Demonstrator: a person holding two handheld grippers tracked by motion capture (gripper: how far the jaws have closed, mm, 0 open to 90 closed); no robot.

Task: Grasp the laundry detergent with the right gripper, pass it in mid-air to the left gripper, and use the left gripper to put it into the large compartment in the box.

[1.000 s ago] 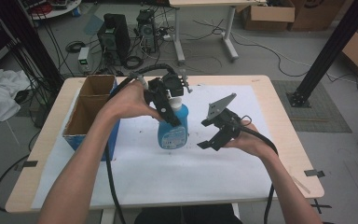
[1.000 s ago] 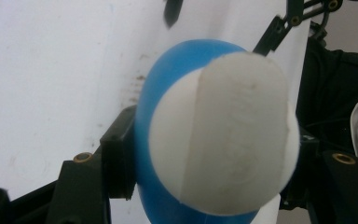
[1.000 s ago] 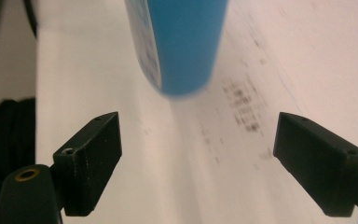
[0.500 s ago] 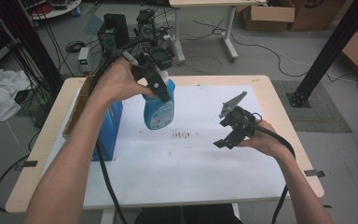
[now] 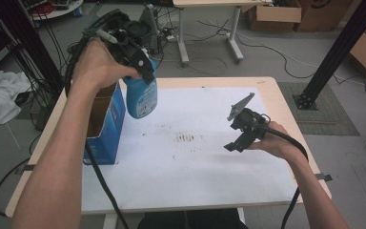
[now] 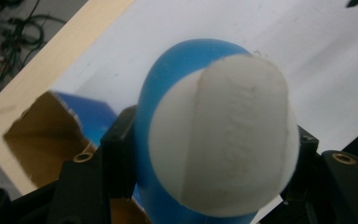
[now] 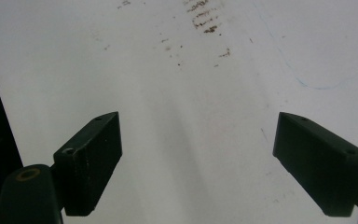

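Bottle [image 5: 141, 95] is pinched in your left hand-held gripper [image 5: 140, 67] above the carton [image 5: 106, 125], so lower it inside next, right hand-held gripper [image 5: 240, 129] spread empty over the bench [image 5: 209, 191].

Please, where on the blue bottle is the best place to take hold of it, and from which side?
Grip the blue bottle at its narrow top, as the left tool does: its jaws close from both sides under the white cap. The body below is wide and rounded, so probably it would slip. Held so, the bottle hangs upright beside the cardboard box. The right tool is open and empty.
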